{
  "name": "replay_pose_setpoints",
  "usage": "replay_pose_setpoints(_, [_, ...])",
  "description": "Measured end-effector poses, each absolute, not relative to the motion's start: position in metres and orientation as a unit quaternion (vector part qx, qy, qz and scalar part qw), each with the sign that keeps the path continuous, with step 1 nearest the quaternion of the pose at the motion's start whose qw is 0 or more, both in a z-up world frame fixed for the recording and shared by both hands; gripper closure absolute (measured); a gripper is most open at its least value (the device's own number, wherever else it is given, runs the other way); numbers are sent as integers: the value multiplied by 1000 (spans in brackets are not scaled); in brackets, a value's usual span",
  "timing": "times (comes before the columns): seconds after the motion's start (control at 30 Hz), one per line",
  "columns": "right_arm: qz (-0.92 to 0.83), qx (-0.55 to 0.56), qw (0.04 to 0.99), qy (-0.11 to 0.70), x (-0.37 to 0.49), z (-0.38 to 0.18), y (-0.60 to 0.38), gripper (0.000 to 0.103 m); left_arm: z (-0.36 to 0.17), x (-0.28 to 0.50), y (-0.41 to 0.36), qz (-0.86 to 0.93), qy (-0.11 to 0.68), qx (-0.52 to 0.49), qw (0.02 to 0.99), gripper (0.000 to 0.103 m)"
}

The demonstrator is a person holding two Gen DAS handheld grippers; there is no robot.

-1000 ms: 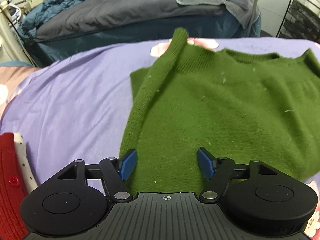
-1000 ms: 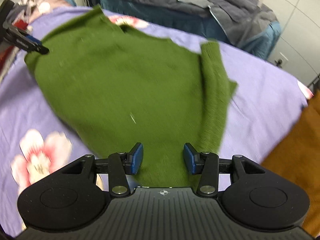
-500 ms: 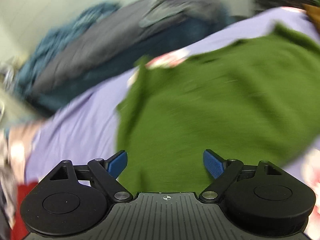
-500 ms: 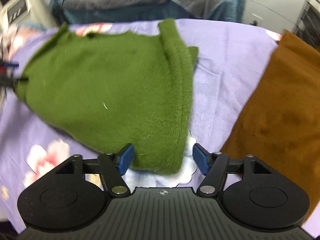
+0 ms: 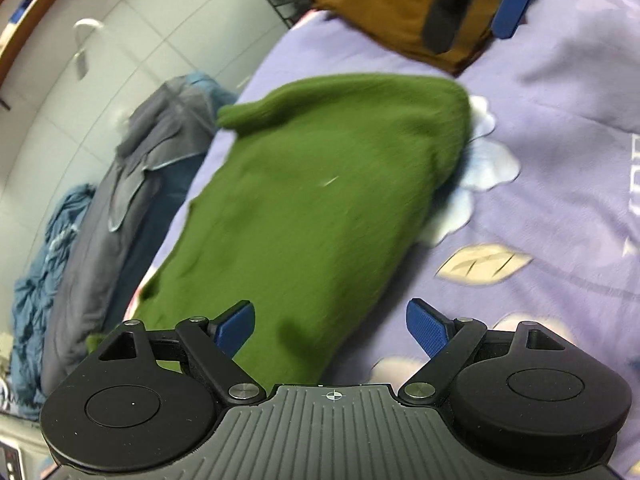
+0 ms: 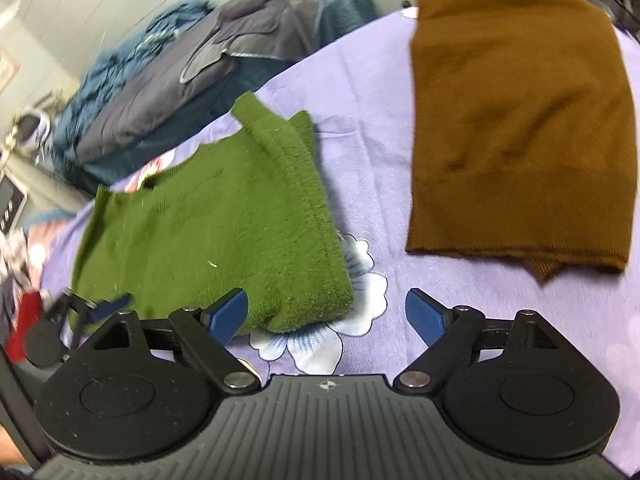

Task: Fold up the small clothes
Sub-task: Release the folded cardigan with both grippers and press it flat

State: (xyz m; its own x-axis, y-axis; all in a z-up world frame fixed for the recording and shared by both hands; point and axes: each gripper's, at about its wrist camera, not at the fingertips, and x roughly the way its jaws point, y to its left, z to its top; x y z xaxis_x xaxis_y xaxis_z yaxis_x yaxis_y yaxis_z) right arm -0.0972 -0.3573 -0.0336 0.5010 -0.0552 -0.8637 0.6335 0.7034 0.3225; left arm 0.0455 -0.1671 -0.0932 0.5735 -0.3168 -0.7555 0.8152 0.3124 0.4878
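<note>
both grippers, left point(image 5: 331, 322) wide and right point(image 6: 326, 312) opening, have let go of the green sweater point(image 6: 208, 216), now lying folded; this fold looks finished.

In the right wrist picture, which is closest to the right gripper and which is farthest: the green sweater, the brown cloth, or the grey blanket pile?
From the right gripper:
1. Green sweater, its corner beside the left finger.
2. Brown cloth, further up on the right.
3. Grey blanket pile, beyond the purple sheet, upper left.
</note>
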Motion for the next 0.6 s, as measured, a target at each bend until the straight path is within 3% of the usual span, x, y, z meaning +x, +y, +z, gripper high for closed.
replay_pose_setpoints(0.4, [-180, 353, 801, 449, -78, -39, -372, 14, -111, 29, -220, -395, 225, 519, 724, 0])
replay_pose_setpoints(0.6, [-152, 343, 802, 464, -53, -41, -382, 12, -117, 34, -228, -388, 236, 523, 721, 0])
